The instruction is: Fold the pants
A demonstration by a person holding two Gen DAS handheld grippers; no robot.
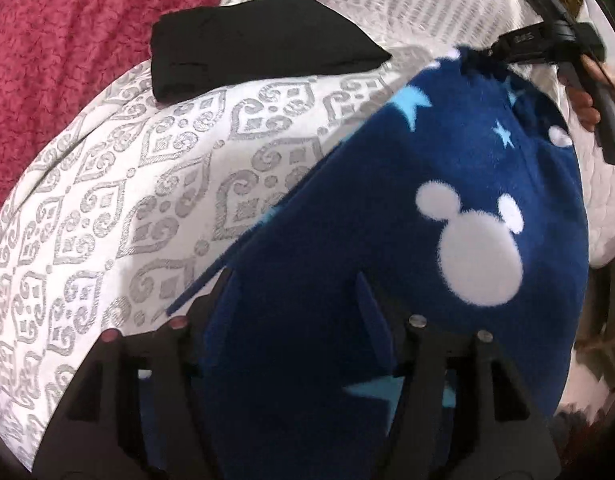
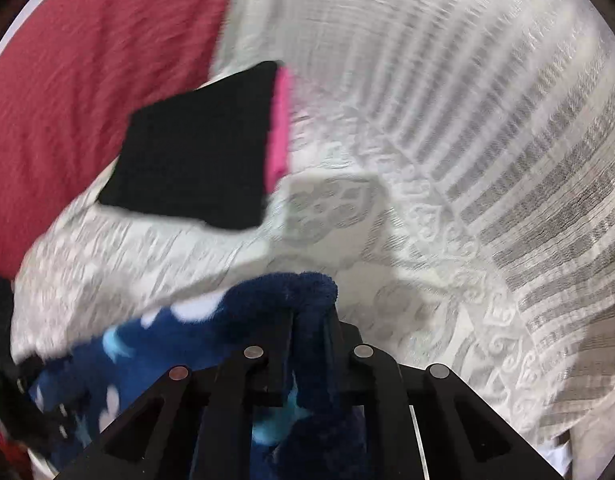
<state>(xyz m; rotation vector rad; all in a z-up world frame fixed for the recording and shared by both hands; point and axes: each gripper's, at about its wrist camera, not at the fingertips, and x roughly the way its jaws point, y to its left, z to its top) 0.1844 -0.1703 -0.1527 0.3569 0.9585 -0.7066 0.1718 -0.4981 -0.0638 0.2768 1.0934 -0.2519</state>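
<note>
Two tools hold one pair of blue fleece pants (image 1: pixel 447 208) above the bed (image 1: pixel 127 184): left tool (image 1: pixel 303 320) and right tool (image 2: pixel 307 332), each clamped on cloth. Folded black garment (image 1: pixel 247 44) lies beyond. Advice: keep edges level, lower evenly.

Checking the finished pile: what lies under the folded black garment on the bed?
Under the folded black garment a bright pink fabric edge shows; beneath lies the white patterned bedspread. The rest of the pink item is covered.
</note>
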